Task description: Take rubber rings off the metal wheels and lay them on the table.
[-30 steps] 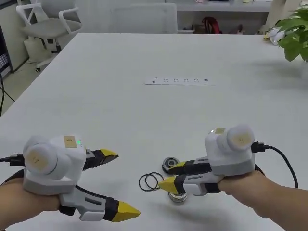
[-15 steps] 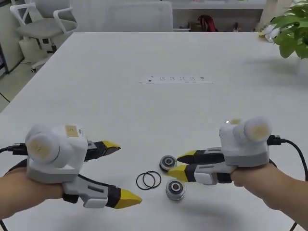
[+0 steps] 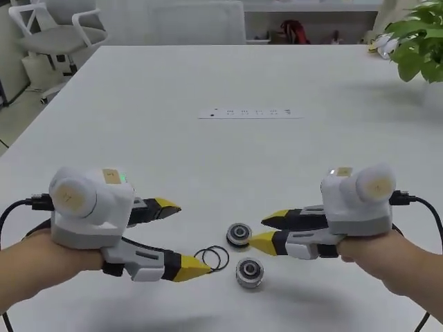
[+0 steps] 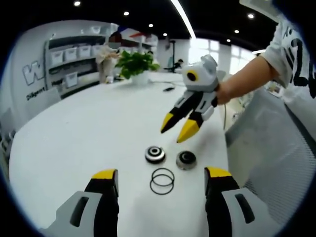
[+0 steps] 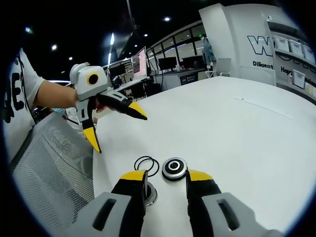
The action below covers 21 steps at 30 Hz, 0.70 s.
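Observation:
Two small metal wheels lie on the white table (image 3: pixel 228 159): the far wheel (image 3: pixel 239 234) (image 4: pixel 155 154) (image 5: pixel 175 168) and the near wheel (image 3: pixel 249 272) (image 4: pixel 186 159) (image 5: pixel 150 193). Two thin black rubber rings (image 3: pixel 211 258) (image 4: pixel 163 180) (image 5: pixel 146 165) lie overlapped just left of the wheels. My left gripper (image 3: pixel 183 236) (image 4: pixel 161 174) (image 5: pixel 118 131) is wide open, its lower tip close to the rings. My right gripper (image 3: pixel 259 232) (image 5: pixel 166 176) (image 4: pixel 177 129) is open with a narrower gap, empty, its tips just right of the far wheel.
A white socket strip (image 3: pixel 249 113) lies flat at the table's middle. A potted plant (image 3: pixel 415 41) stands at the far right corner. An office chair (image 3: pixel 59 31) stands beyond the far left edge. Cables trail from both grippers toward me.
My right gripper has drawn back to the right, off the near wheel, which now lies uncovered. My left gripper has come in toward the rings.

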Motion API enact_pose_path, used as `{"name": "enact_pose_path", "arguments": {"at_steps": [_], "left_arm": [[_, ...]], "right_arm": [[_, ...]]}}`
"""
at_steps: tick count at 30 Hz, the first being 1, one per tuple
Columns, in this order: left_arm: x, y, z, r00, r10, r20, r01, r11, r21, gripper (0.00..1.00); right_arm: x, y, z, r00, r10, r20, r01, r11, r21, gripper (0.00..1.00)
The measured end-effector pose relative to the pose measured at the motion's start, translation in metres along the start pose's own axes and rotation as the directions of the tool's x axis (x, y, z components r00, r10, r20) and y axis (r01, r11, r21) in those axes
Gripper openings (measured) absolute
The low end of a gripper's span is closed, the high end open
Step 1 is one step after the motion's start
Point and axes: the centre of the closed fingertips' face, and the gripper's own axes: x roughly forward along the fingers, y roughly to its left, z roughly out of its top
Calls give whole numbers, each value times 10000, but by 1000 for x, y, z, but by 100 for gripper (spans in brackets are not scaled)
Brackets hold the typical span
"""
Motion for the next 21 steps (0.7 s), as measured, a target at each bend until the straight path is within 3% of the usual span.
{"name": "enact_pose_path", "arguments": {"at_steps": [21], "left_arm": [[30,4,-5,9999,-96,-61,95,9999,-133,61]], "right_arm": [[14,-12,-20,9982,-154,-586,132,9992,-374,25]]}}
